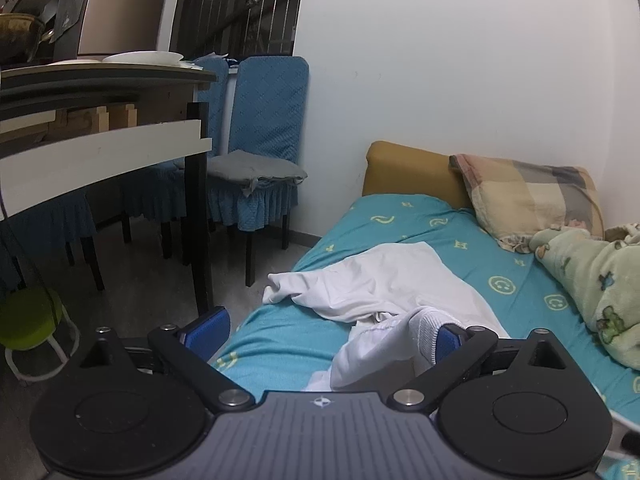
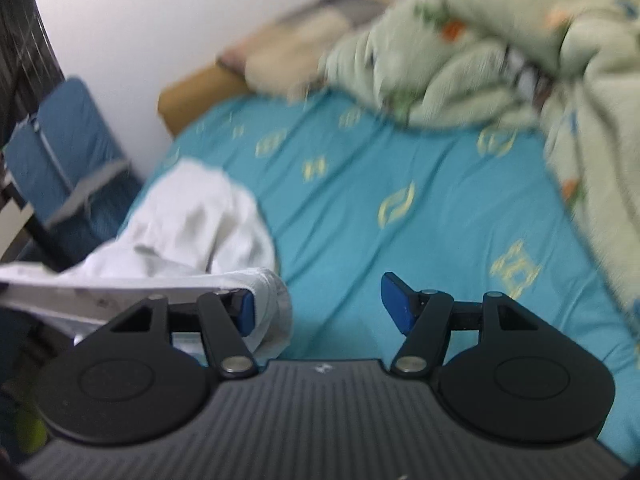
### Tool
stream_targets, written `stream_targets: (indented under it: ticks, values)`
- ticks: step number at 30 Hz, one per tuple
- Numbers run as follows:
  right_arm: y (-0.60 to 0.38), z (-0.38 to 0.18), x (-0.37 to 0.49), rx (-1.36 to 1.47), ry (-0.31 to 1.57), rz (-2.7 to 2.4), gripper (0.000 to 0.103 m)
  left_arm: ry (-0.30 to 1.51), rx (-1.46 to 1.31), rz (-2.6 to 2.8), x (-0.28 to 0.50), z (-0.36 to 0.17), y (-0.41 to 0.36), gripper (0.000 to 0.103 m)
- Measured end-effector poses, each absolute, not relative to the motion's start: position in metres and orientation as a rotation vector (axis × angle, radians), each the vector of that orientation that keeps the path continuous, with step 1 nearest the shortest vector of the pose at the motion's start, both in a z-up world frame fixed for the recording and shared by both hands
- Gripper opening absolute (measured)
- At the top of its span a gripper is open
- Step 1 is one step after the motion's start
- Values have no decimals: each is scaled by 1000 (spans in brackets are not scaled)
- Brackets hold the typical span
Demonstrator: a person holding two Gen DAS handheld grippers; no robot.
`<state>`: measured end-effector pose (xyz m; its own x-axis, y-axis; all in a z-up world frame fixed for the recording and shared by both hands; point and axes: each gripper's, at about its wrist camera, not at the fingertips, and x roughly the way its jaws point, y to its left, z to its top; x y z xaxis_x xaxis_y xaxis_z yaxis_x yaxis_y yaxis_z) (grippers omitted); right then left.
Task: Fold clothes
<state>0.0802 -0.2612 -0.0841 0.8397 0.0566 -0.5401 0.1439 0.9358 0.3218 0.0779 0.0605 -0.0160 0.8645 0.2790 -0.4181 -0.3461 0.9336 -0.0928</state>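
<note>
Left wrist view shows the left gripper (image 1: 324,330) with its blue pads spread wide apart; a ribbed white cuff of the crumpled white garment (image 1: 376,280) lies draped against the inner face of the right-hand pad, while the left-hand pad (image 1: 210,330) stands clear of any cloth, so nothing is pinched. The garment sprawls across the near edge of the bed with a turquoise sheet printed with yellow smiley marks (image 1: 460,248). At the head of the bed, a checked beige and grey pillow (image 1: 532,196) leans on a mustard-yellow headboard (image 1: 408,170), and a pale green fleece blanket with small cartoon prints (image 1: 600,280) is bunched at the right. Beside the bed stand a chair in a quilted blue cover (image 1: 268,120) and a dark-legged desk (image 1: 120,148) carrying a white plate (image 1: 144,57); a lime-green stool (image 1: 32,316) sits on the floor.

Right wrist view, blurred, shows the right gripper (image 2: 320,306) with jaws parted over the bare sheet; the white garment brushes the outer side of its left pad, and nothing lies between the pads.
</note>
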Motion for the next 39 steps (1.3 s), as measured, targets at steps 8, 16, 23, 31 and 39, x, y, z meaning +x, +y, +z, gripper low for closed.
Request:
stream_targets:
  ticks: [8, 16, 23, 31, 39]
  values:
    - [-248, -46, 35, 219, 312, -114, 64, 270, -292, 329, 17, 13, 66, 102]
    - [-242, 44, -8, 192, 123, -25, 64, 116, -457, 331, -33, 92, 94, 102]
    - [-256, 205, -31, 238, -27, 86, 65, -98, -419, 246, -71, 244, 97, 102]
    - [-282, 400, -71, 193, -276, 112, 66, -291, -292, 169, -99, 425, 71, 103]
    - [-287, 434, -11, 111, -223, 64, 67, -190, -252, 153, -10, 445, 56, 103]
